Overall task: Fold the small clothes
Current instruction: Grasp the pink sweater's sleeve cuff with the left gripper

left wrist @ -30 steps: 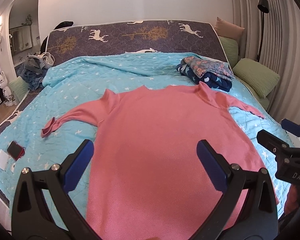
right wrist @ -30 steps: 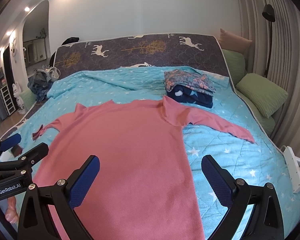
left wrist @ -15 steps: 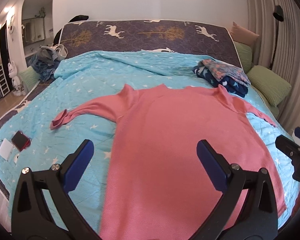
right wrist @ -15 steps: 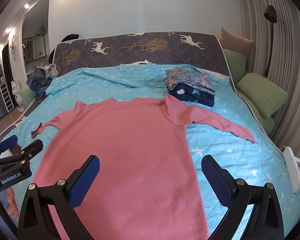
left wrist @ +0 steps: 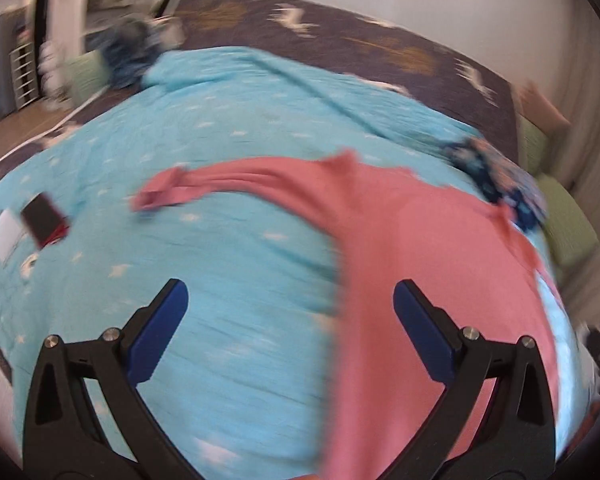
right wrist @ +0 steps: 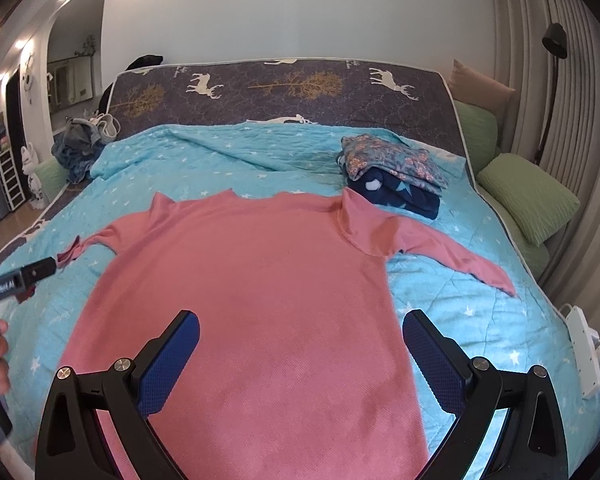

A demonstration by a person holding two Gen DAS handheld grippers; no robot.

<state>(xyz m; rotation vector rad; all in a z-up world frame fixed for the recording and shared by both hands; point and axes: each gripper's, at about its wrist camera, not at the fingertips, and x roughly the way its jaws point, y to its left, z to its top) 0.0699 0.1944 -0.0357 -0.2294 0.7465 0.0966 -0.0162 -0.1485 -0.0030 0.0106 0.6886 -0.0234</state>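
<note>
Pink knit long-sleeved sweater [right wrist: 252, 288] lies flat on the bed, sleeves spread for folding. Your left gripper [left wrist: 290, 320] and right gripper [right wrist: 300, 356] both hang wide open, empty.

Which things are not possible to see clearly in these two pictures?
- Left wrist view: motion blur smears the pink sweater and the phone-like items.
- Right wrist view: the sweater's bottom hem, hidden behind the right gripper.
- Right wrist view: left gripper, cut off by the edge.
</note>
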